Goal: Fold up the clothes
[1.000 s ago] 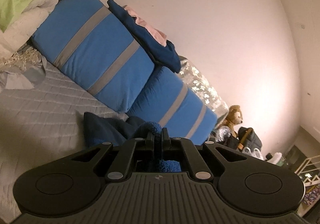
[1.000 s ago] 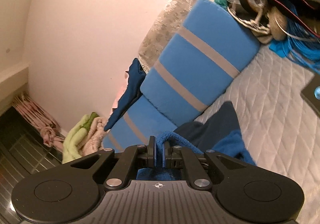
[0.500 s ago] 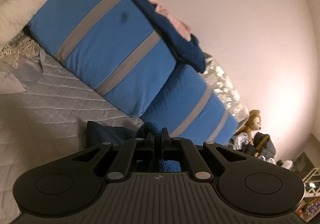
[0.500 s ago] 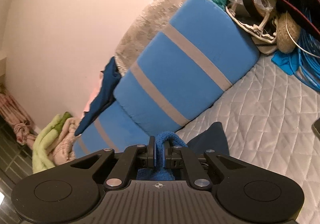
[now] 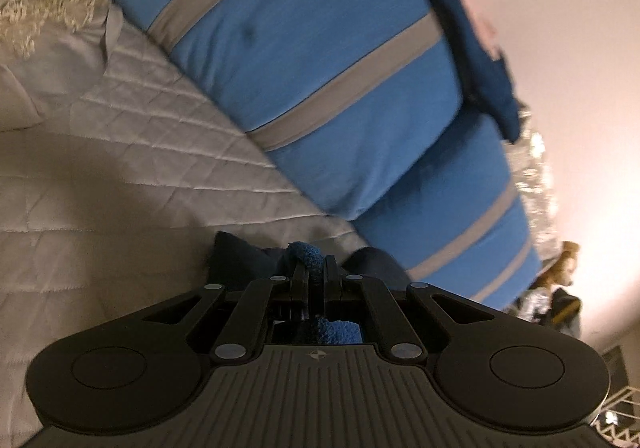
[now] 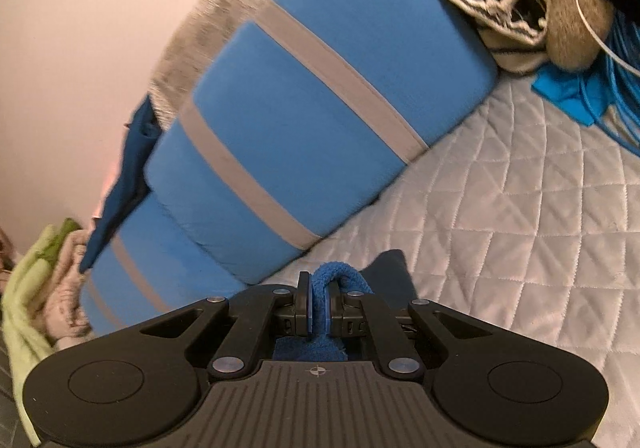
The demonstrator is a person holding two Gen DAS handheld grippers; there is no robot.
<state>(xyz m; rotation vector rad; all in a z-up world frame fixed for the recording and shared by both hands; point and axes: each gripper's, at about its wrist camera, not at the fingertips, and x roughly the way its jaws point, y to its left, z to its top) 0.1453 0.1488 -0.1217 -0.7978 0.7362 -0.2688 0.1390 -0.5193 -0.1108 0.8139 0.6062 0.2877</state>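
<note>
Left wrist: garment (image 5: 236, 262) edge overhangs open quilt (image 5: 120, 184).

Blue cushions (image 5: 320, 60) with grey stripes, white diamond-quilted cover (image 6: 520, 216), blue fleece garment (image 6: 338, 276)

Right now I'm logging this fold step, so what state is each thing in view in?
left gripper: shut on the blue garment.
right gripper: shut on the blue garment.
blue garment: pinched at its fuzzy edge by both, rest hanging below.
striped cushions: lying in a row along the wall.
dark blue cloth: draped over the cushions.
quilted bedspread: spread flat.
</note>
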